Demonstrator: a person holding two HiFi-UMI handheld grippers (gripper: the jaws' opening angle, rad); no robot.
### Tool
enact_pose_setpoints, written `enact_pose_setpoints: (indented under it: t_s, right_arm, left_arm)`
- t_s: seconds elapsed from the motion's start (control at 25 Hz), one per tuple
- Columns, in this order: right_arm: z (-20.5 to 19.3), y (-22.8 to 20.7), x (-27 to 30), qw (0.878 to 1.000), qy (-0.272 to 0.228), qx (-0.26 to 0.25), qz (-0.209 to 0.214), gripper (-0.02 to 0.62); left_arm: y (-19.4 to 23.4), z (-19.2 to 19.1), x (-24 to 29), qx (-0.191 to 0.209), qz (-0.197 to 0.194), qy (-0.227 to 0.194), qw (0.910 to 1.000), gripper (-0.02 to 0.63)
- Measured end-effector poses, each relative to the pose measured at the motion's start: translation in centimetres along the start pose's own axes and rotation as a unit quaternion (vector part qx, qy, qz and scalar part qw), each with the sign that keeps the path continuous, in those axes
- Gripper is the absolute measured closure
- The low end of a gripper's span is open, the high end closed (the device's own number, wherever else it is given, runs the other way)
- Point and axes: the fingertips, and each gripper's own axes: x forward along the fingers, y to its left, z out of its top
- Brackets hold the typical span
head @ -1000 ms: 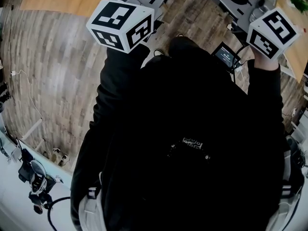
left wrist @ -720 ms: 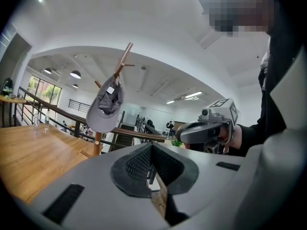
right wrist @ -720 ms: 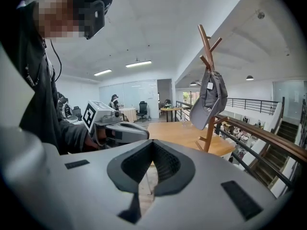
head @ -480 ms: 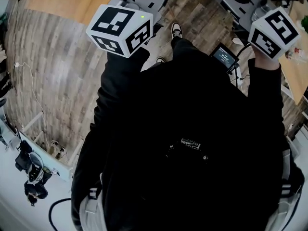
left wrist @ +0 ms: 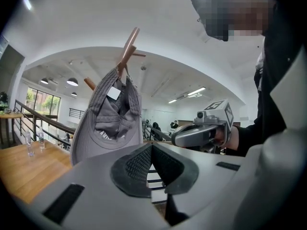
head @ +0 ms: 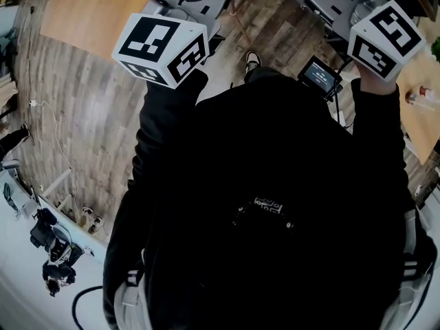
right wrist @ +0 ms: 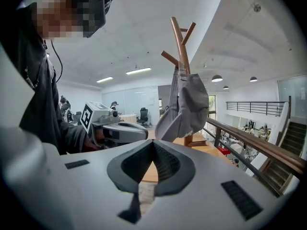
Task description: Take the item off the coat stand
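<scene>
A grey cap (left wrist: pixel 108 123) hangs by its back strap from a peg of the wooden coat stand (left wrist: pixel 128 47), its underside facing me just beyond my left gripper (left wrist: pixel 151 145). That gripper's jaws are shut with nothing between them. In the right gripper view the cap (right wrist: pixel 189 104) hangs on the stand (right wrist: pixel 181 42) a little ahead and right of my right gripper (right wrist: pixel 153 143), also shut and empty. Each gripper sees the other beside it at about the same height. In the head view only the marker cubes (head: pixel 161 47) (head: pixel 385 40) show clearly.
A wooden-topped railing (right wrist: pixel 249 143) runs along the right behind the stand, with a drop to a lower floor beyond it. Water bottles (left wrist: pixel 29 145) stand on a wooden table at far left. A small screen (head: pixel 321 78) hangs at my chest above plank flooring (head: pixel 82 115).
Both marker cubes have shifted slightly up and outward in the head view, and the floor below has slid past as the person stepped forward. Both jaws stay shut.
</scene>
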Motion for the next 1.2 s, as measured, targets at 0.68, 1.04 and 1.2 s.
enact_pose_setpoints:
  t_s: [0.68, 1.04, 1.2]
  right_arm:
    - [4.9, -1.4, -1.7, 1.000, -0.018, 0.005, -0.004, 0.578]
    - [5.5, -2.6, -2.7, 0.998, -0.036, 0.003, -0.042, 0.578]
    - [7.7, -2.0, -3.8, 0.997, -0.041, -0.003, -0.063, 0.578]
  left_arm:
    - [-0.6, 5.2, 0.5, 0.015, -0.007, -0.004, 0.9999, 0.602]
    - [0.6, 6.2, 1.5, 0.029, -0.029, -0.018, 0.9990, 0.602]
    - [0.1, 8.2, 0.7, 0.037, -0.043, -0.026, 0.9981, 0.601]
